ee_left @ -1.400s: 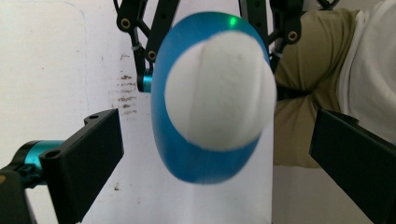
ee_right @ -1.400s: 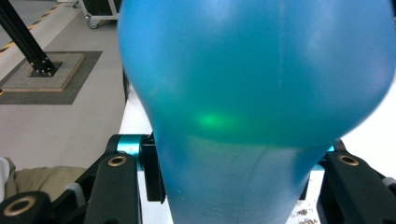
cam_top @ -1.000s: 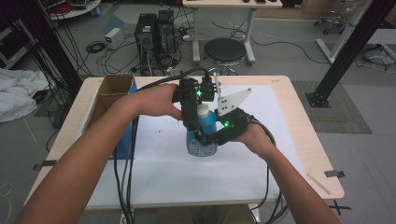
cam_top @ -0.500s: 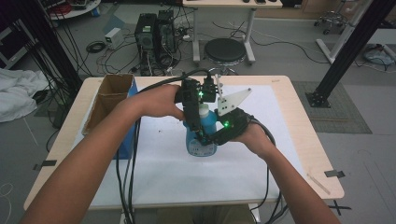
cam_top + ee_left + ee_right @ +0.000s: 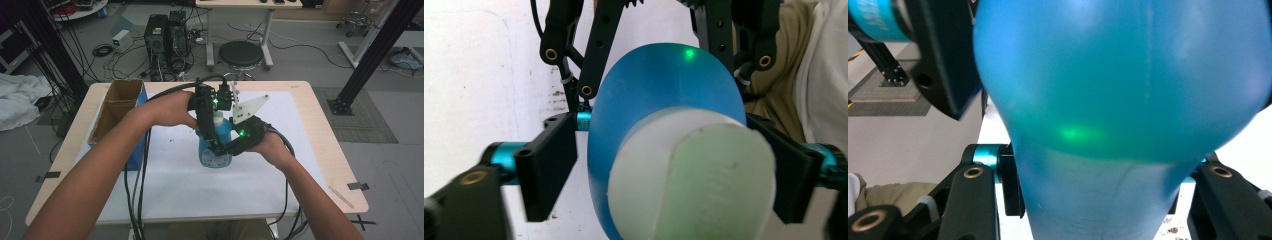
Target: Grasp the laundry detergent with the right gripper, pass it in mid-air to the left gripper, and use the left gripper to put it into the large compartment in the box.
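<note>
A blue bottle (image 5: 215, 152) with a white cap (image 5: 218, 118) stands upright on the white sheet (image 5: 175, 185) at mid-table. My left gripper (image 5: 214, 136) comes down over it from above. In the left gripper view (image 5: 674, 175) its jaws flank the bottle (image 5: 664, 90) just below the cap (image 5: 694, 185); a thin gap shows at the left pad (image 5: 549, 170). My right gripper (image 5: 227, 147) reaches in from the right and is shut on the bottle's lower body. In the right gripper view (image 5: 1098, 200) the bottle (image 5: 1123, 75) sits between its two jaws.
An open cardboard box (image 5: 117, 107) stands at the table's left side, with a blue panel (image 5: 137, 150) against it. Black cables (image 5: 137, 200) trail from the grippers over the front edge. A strip of tape (image 5: 340, 192) lies near the front right corner.
</note>
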Motion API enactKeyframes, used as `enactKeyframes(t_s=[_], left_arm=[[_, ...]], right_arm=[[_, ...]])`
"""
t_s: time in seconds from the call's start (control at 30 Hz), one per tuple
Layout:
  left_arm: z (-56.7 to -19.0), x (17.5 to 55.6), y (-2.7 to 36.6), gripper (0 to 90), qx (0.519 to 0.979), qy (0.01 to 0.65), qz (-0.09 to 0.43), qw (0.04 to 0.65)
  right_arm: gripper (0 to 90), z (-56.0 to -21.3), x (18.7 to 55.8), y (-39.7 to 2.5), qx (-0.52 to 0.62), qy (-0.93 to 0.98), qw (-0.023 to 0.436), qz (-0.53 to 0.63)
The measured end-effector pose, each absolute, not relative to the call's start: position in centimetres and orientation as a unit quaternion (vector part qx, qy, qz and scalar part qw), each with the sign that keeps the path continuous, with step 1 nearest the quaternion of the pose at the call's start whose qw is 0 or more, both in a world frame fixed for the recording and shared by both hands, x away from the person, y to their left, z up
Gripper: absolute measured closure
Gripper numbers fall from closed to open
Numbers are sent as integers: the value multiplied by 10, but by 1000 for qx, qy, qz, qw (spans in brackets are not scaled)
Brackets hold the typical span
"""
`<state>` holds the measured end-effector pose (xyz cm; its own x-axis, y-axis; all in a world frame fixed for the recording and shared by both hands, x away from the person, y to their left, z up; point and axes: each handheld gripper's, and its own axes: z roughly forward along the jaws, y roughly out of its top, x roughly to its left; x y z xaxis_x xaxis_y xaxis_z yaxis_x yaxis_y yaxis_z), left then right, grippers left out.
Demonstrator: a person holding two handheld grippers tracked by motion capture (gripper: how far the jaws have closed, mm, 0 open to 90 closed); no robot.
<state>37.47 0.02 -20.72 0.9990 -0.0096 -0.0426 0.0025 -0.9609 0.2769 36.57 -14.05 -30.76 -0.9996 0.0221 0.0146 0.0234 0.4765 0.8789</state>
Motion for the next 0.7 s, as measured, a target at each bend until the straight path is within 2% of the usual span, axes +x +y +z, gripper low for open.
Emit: enactKeyframes(t_s=[0.27, 0.4, 0.57, 0.63, 0.7], left_arm=[[-207, 374, 0, 246, 990, 0, -21, 141], [-207, 374, 0, 314, 990, -7, -23, 141], [-208, 373, -1, 316, 990, -10, -21, 137], [-208, 373, -2, 369, 990, -14, -23, 138], [-208, 372, -2, 373, 990, -15, -23, 138]], right_arm=[[452, -308, 366, -140, -13, -859, 2, -511], [452, -309, 365, -139, -11, -859, 4, -512], [452, -309, 365, -139, -11, -859, 3, -511], [452, -309, 364, -139, -12, -859, 6, -511], [452, -309, 364, -139, -13, -860, 6, -510]])
